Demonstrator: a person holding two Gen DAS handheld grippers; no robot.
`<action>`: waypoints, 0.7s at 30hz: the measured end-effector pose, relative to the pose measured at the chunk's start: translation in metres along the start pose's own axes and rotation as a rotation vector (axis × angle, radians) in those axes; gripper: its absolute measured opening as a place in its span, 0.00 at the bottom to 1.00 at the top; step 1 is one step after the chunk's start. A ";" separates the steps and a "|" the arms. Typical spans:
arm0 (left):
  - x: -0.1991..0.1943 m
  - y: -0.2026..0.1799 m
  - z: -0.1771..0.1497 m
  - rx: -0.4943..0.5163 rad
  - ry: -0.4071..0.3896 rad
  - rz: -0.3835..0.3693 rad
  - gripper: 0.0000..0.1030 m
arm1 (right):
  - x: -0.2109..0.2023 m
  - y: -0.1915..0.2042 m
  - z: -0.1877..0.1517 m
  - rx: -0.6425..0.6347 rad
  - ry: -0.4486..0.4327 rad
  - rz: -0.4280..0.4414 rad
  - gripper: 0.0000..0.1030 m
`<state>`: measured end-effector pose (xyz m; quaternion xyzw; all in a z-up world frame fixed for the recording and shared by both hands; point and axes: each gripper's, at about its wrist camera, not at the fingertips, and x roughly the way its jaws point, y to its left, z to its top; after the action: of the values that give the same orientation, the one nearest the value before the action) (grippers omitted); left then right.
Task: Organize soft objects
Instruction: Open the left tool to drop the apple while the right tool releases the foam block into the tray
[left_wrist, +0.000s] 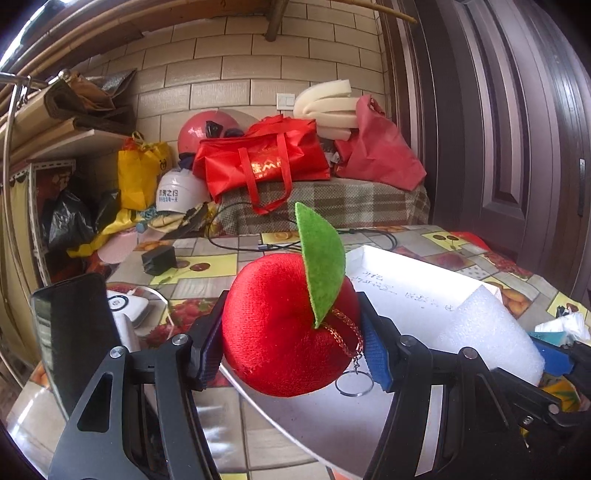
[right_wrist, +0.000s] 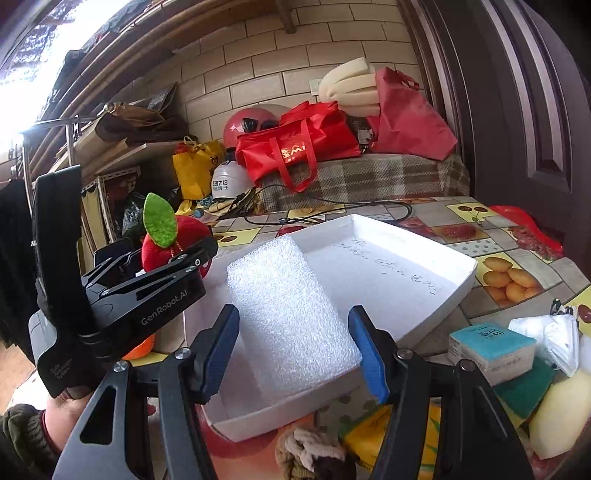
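Above the white box (right_wrist: 458, 280) near edge, left gripper (left_wrist: 291, 343) clamped on plush apple (left_wrist: 280, 332), right gripper (right_wrist: 295, 350) spread open around foam block (right_wrist: 288, 314) lying in the box

Foam block (right_wrist: 291, 317) lies inside box (right_wrist: 458, 284), plush apple (right_wrist: 184, 240) left.

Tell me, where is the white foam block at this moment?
The white foam block lies in the white box, at its near left part, between the open right tongs. The plush apple in the left tongs is to its left.
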<state>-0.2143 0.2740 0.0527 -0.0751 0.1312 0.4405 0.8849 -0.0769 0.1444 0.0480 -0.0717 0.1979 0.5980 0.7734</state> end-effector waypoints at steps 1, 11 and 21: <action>0.004 -0.002 0.001 0.004 0.008 -0.002 0.62 | 0.004 0.000 0.002 0.009 -0.001 -0.009 0.60; 0.027 -0.012 0.005 0.017 0.067 0.012 0.71 | 0.048 -0.028 0.012 0.183 0.105 -0.103 0.74; 0.015 -0.008 0.004 -0.002 0.004 0.064 1.00 | 0.036 -0.021 0.008 0.181 0.083 -0.085 0.97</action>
<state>-0.1985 0.2810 0.0519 -0.0729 0.1349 0.4684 0.8701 -0.0481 0.1739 0.0386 -0.0344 0.2797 0.5408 0.7925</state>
